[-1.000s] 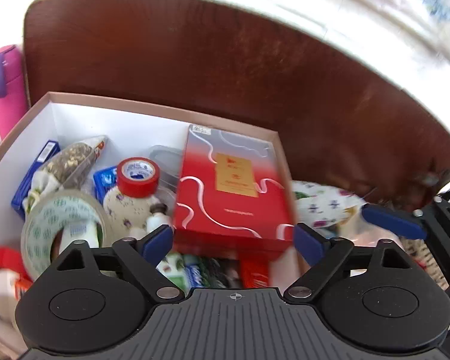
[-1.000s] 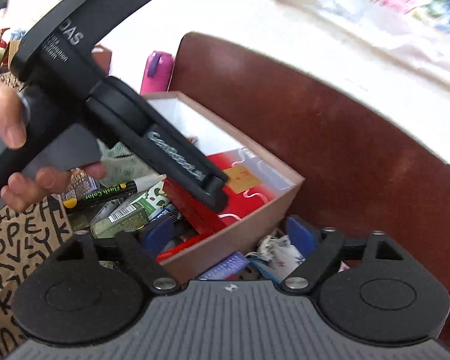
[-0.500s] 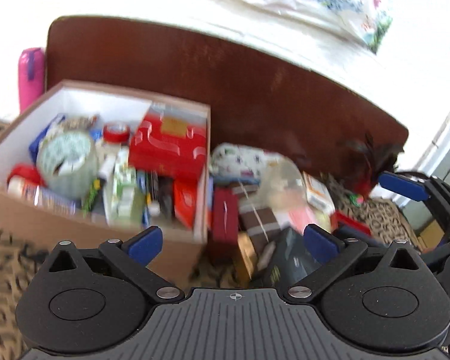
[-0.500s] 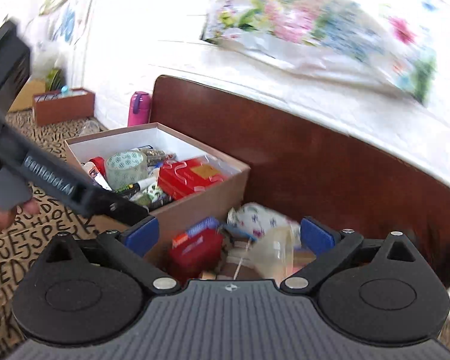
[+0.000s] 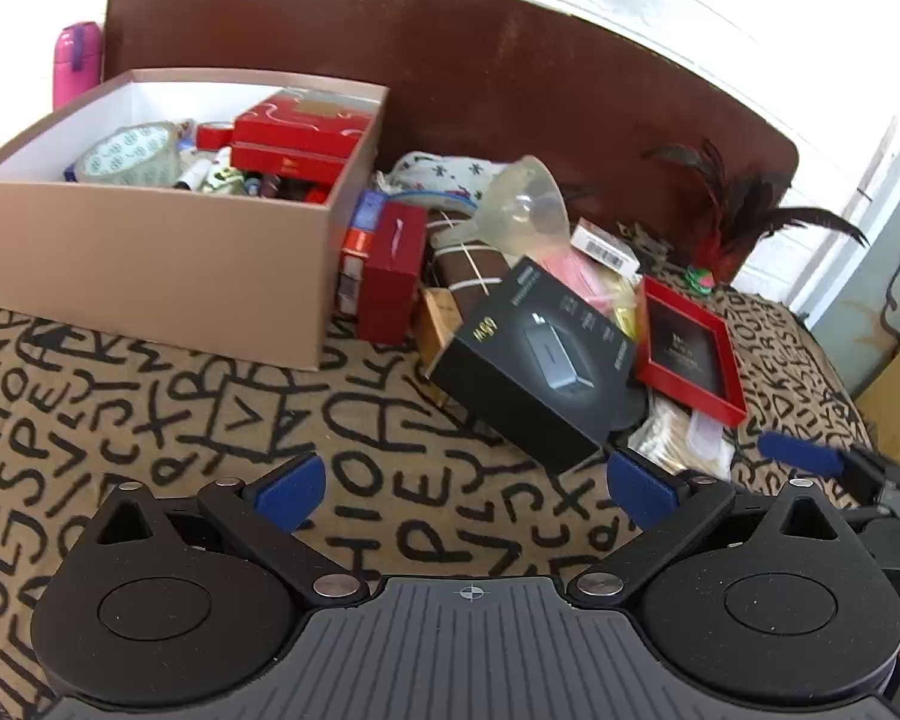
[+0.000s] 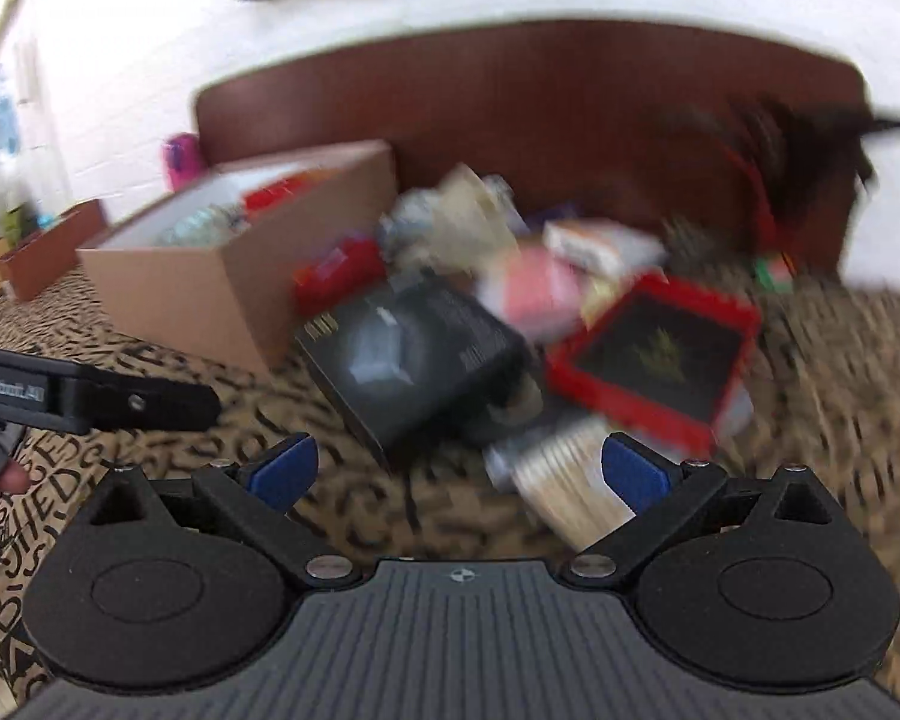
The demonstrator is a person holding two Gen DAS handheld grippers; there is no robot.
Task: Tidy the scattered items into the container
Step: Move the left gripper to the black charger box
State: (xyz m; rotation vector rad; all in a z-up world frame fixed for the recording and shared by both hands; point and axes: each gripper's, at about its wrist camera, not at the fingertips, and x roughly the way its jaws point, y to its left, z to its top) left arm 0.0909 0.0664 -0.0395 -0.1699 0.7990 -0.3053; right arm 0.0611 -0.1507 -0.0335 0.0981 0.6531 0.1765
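Observation:
A tan cardboard box (image 5: pixel 150 252) stands at the left, holding a red gift box (image 5: pixel 297 132), a tape roll (image 5: pixel 129 153) and several small items. Right of it lies a pile: a black charger box (image 5: pixel 534 354), a red-framed black box (image 5: pixel 687 348), a red carton (image 5: pixel 393 270), a clear funnel (image 5: pixel 519 204). My left gripper (image 5: pixel 461 489) is open and empty, pulled back above the patterned cloth. My right gripper (image 6: pixel 457 474) is open and empty, near a clear case of cotton swabs (image 6: pixel 570 480); this view is blurred. The tan box (image 6: pixel 210 282) and the black charger box (image 6: pixel 414 360) show there too.
A dark wooden headboard (image 5: pixel 510 72) runs behind everything. A pink bottle (image 5: pixel 72 63) stands behind the box at far left. Dark feathers (image 5: pixel 744 210) lie at the back right. A letter-patterned cloth (image 5: pixel 210 432) covers the surface. The left gripper's body (image 6: pixel 90 396) shows at the right view's left edge.
Both grippers have pulled back from the box. The red gift box, earlier between the left gripper's fingers, now lies in the box. The right view has swung toward the pile.

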